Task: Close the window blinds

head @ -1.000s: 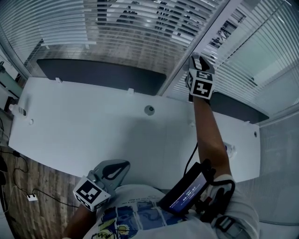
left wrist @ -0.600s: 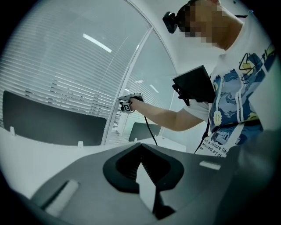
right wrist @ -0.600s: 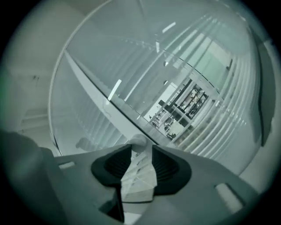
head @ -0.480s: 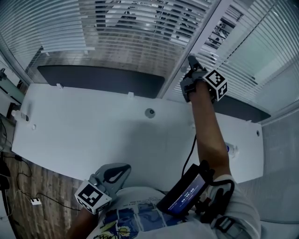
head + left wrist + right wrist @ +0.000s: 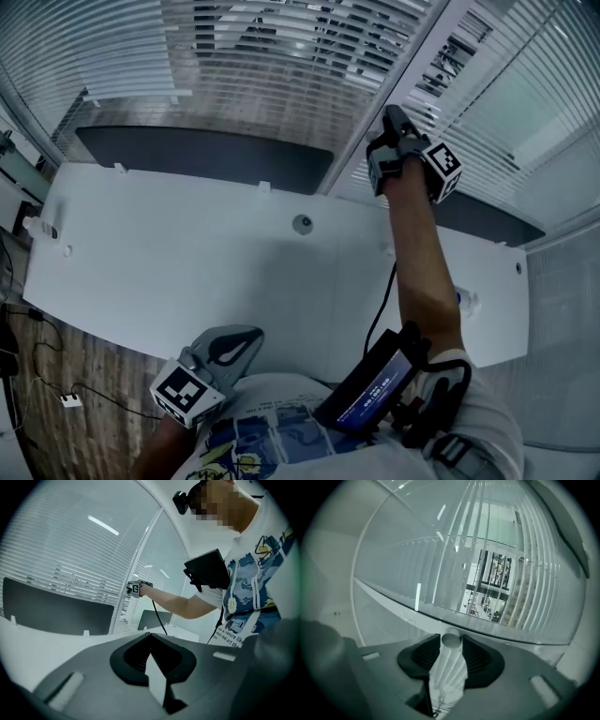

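White tilt wand (image 5: 451,644) sits clamped in right gripper (image 5: 394,120), one o'clock in head view, beside part-open blinds (image 5: 511,112). Risk: wand slips through the pads mid-twist, or over-rotation strains the mechanism. Left gripper (image 5: 246,337) idle at seven o'clock, jaws together.

The right claw (image 5: 393,120), clamped on the white tilt wand (image 5: 451,660), had rolled over onto its side about its own pointing line. Its marker cube (image 5: 441,169), which a second earlier had faced straight up above the wrist, was found turned out to the right of the forearm.
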`<state>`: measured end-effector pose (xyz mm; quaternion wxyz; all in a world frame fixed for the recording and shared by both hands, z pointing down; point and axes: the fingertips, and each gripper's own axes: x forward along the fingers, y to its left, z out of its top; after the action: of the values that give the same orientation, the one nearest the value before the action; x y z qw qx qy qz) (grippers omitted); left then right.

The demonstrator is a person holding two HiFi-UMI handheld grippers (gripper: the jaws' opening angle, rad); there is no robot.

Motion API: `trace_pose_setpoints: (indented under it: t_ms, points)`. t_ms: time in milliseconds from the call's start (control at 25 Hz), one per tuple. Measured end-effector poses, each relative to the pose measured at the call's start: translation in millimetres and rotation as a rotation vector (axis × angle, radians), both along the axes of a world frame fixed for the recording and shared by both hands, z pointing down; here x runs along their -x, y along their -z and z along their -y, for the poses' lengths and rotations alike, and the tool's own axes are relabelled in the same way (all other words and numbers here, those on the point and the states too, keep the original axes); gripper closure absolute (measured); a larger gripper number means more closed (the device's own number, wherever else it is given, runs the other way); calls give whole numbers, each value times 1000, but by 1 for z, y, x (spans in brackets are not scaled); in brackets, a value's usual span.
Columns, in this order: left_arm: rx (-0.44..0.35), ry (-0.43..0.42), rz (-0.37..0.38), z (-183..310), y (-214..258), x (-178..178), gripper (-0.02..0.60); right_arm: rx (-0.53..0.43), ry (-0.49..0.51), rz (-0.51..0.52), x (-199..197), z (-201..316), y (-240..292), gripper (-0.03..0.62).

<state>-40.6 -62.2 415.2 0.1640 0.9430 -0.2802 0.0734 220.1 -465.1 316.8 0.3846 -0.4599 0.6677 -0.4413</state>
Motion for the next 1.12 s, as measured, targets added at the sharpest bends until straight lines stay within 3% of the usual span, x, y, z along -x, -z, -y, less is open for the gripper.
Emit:
trace_pose_setpoints:
  t_ms: [200,320,880,1120]
  points:
    - [13,8,5,1,-2,3,575,14,8,18,-6,5,-9,459]
    - [19,6,5,-1,-9,4,575,7,9,-48,-2,2,-7,461]
    - [13,15,-5,3,-3,2,575,60,-51,-749,7,1,10,467]
    - [14,18,-15,4,-3,2,575,73,-79,-1182,13,1,11,467]
